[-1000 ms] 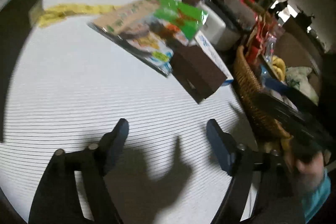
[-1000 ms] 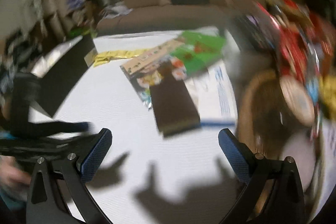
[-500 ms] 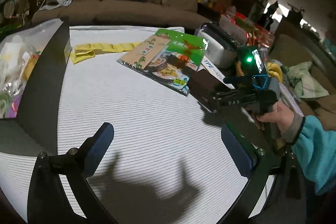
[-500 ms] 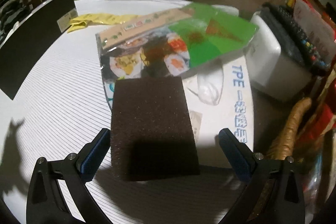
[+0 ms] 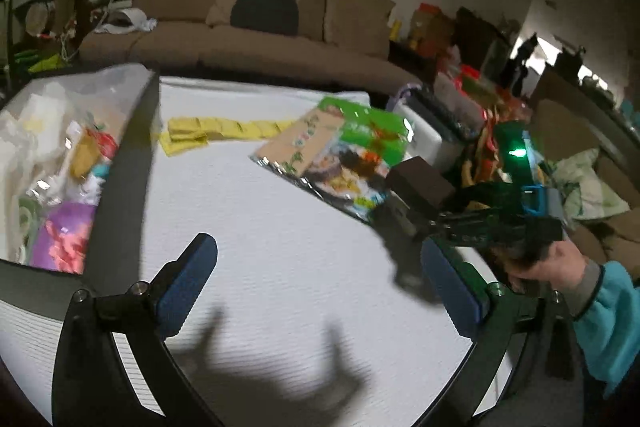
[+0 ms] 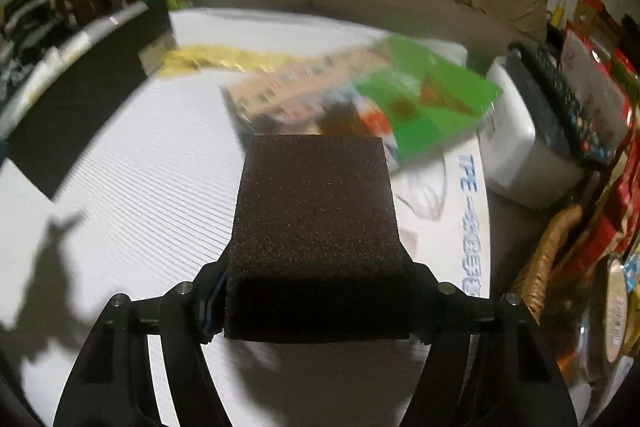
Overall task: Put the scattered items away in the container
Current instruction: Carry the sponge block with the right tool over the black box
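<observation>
Pinching the dark brown sponge block (image 6: 316, 227) by its near end, our right gripper (image 6: 316, 301) has its jaws pressed against both sides, so the block juts forward, clear of the white striped tabletop (image 6: 132, 219). Our left gripper (image 5: 320, 279) hangs with jaws spread wide and nothing between them — free, we judge, for another pickup. Beyond lie the green snack packet (image 5: 340, 151) and the yellow strip (image 5: 224, 129). To the left stands the dark-walled container (image 5: 120, 187), partly filled — likely the sponge's destination.
</observation>
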The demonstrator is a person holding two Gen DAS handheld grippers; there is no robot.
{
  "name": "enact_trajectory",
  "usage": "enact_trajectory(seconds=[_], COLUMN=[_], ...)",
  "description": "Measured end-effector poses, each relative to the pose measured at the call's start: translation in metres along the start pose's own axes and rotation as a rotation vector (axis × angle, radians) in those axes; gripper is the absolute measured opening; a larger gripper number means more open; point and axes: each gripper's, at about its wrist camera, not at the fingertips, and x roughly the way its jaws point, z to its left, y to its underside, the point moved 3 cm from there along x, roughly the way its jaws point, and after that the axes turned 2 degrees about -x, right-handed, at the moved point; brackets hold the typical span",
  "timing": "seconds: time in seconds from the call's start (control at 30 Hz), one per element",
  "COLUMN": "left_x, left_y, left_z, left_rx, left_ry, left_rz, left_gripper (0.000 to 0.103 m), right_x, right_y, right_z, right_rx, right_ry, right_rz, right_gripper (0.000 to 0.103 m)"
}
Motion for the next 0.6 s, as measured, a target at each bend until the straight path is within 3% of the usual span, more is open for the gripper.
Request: enact_trajectory(seconds=[0.13, 0.3, 0.5, 0.6], left_x=[-0.018, -0.033, -0.053, -0.07], left_y=[-0.013, -0.029, -0.034, -0.036], left_z=[0.017, 0.061, 0.139, 0.174], left_rx=[-0.019, -0.029, -0.156, -0.206], left_ry=[-0.035, -0.181, -0.27, -0.303], left_rz=[-0.055, -0.074, -0.073, -0.106], left_gripper=[0.103, 0.103, 0.103, 0.103], right_x=[-0.028, -0.048, -0.045, -0.036], right_y=[-0.033, -0.076, -0.128, -0.154], right_z=[0.04, 0.1, 0.182, 0.222], right_rx=[-0.028, -0.067, -0.087, -0.146], right_ry=[-0.06, -0.159, -0.312, -0.331], right_rz=[-0.057, -0.108, -0.136, -0.139], right_gripper=[0.072, 0.072, 0.072, 0.072])
